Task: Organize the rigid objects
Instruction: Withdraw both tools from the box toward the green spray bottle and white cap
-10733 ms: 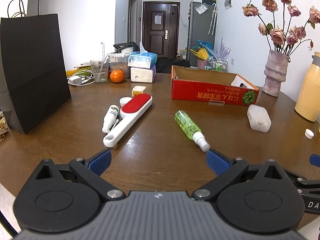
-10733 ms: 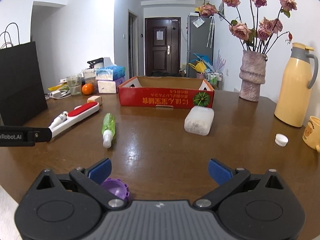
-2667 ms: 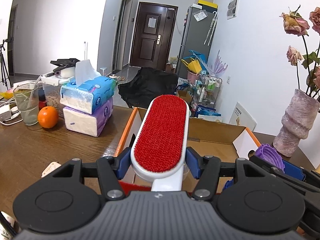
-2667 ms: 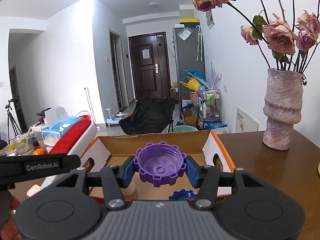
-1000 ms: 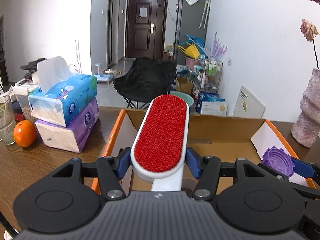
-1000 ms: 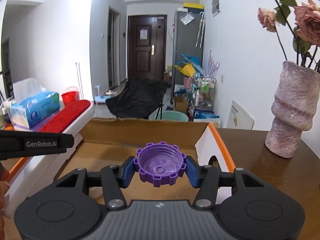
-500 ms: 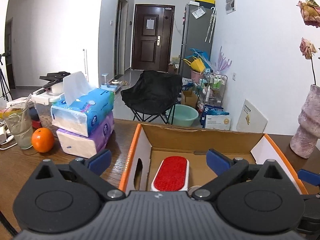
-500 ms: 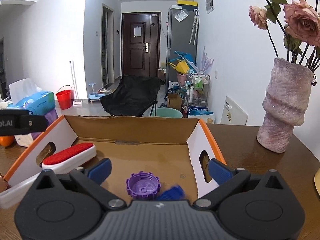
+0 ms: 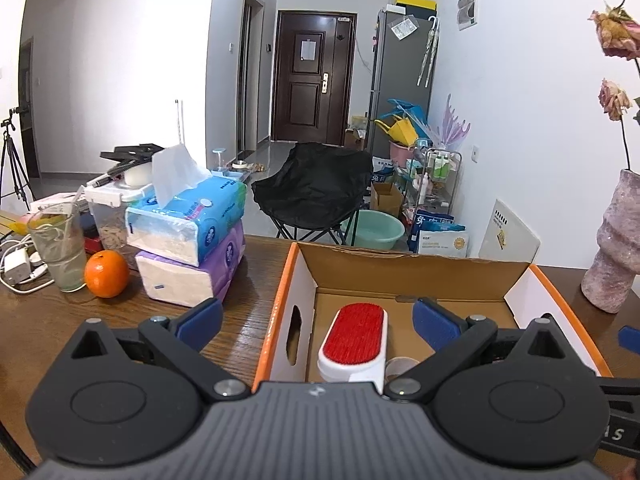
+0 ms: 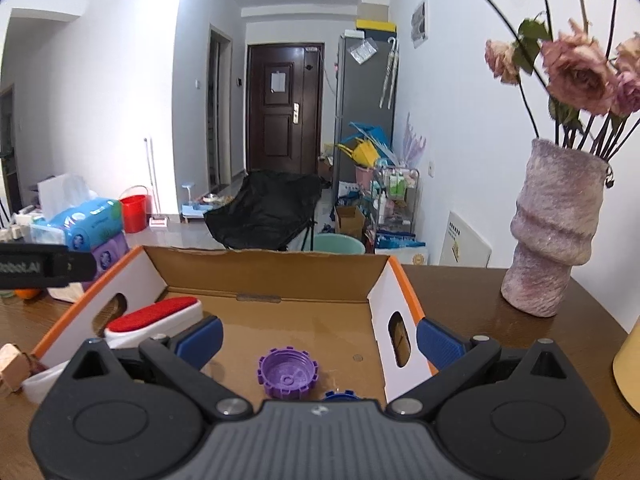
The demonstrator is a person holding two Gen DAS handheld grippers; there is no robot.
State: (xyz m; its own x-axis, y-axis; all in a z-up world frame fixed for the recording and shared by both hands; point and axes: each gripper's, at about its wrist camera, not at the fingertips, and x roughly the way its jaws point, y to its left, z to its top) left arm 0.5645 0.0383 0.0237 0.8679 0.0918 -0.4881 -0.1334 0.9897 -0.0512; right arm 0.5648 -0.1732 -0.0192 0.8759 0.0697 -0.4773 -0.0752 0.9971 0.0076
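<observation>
An orange-rimmed cardboard box (image 9: 280,312) (image 10: 276,272) sits on the brown table. The white lint brush with its red pad (image 9: 354,340) (image 10: 154,316) lies inside it along the left wall. On the box floor rests a purple lid (image 10: 287,374), with a blue lid (image 10: 339,395) just showing behind my right gripper's body. My left gripper (image 9: 318,320) hovers open above the brush, nothing between its fingers. My right gripper (image 10: 318,340) is open above the purple lid. A blue tip of the right gripper shows at the left wrist view's right edge.
Stacked tissue packs (image 9: 192,248), an orange (image 9: 106,274) and a glass (image 9: 58,248) stand left of the box. A pink vase of dried roses (image 10: 554,232) stands to its right, a yellow jug edge (image 10: 628,364) further right. A small tan block (image 10: 14,364) lies by the box's left corner.
Both grippers opened and let go: the lint brush and the purple lid dropped into the box. Both hands then drew back and rose slightly.
</observation>
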